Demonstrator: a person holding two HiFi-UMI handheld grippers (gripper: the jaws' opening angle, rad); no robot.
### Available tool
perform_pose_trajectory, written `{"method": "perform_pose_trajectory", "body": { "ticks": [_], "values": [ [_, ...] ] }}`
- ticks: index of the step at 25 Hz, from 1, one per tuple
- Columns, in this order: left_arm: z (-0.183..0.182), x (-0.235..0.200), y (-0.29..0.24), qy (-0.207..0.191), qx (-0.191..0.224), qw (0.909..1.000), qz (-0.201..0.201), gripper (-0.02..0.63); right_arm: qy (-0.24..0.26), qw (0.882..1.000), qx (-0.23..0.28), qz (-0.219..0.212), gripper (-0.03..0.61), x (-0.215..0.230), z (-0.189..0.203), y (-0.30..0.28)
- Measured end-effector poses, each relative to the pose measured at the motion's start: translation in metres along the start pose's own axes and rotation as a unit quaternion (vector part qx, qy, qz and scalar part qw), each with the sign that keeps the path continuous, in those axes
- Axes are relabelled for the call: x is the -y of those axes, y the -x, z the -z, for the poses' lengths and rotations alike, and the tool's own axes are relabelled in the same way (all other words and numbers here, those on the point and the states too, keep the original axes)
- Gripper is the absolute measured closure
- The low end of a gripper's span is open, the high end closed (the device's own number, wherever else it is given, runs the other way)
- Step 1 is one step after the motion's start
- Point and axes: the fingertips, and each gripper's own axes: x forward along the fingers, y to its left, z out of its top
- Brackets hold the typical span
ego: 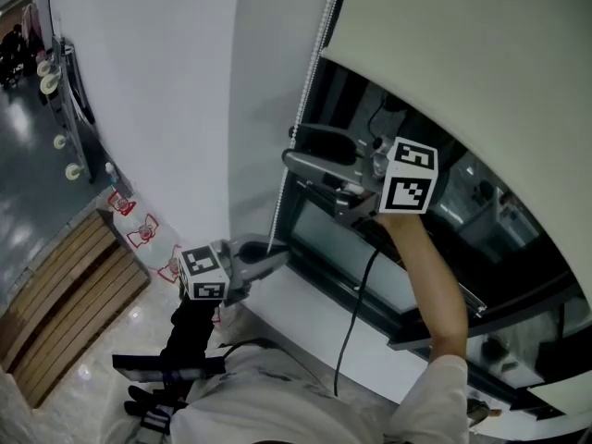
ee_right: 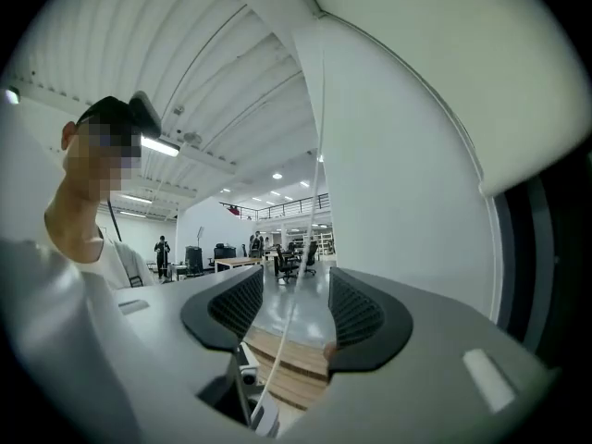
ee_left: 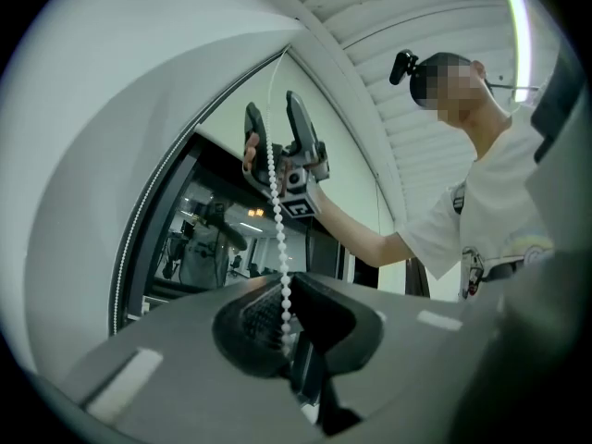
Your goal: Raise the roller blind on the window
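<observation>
The cream roller blind (ego: 444, 26) hangs over the top of the dark window (ego: 398, 280). Its white bead chain (ego: 298, 109) drops along the window's left edge. My left gripper (ego: 274, 259) is low on the chain and shut on it; in the left gripper view the beads (ee_left: 279, 239) run down between the pressed pads of the left gripper (ee_left: 285, 324). Higher up, my right gripper (ego: 291, 148) is open around the chain. In the right gripper view the chain (ee_right: 305, 248) passes untouched between the spread pads of the right gripper (ee_right: 294, 308). The left gripper view shows the right gripper (ee_left: 275, 146) from below.
A white wall (ego: 166, 91) stands left of the window, with a white sill (ego: 305, 313) below it. A black cable (ego: 356, 313) hangs from the right gripper. A wooden floor strip (ego: 65, 294) lies far below at left.
</observation>
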Motion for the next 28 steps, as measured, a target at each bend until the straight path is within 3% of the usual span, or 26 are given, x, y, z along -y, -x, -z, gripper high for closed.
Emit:
{"method": "perform_pose_trajectory", "body": {
  "ticks": [6,11,28],
  "values": [
    [-0.002,0.002,-0.002,0.002,0.005,1.0,0.003,0.615,0.059,0.997,0.038,-0.005,0.371,0.001,-0.091,-0.002],
    [-0.002,0.0,-0.002,0.001,0.007,1.0,0.001,0.615,0.101,0.994,0.043,0.0,0.374,0.003,-0.144,-0.006],
    [0.003,-0.006,0.003,0.0,0.002,1.0,-0.009,0.615,0.156,0.985,0.077,0.014,0.401,0.014,-0.252,-0.011]
  ]
}}
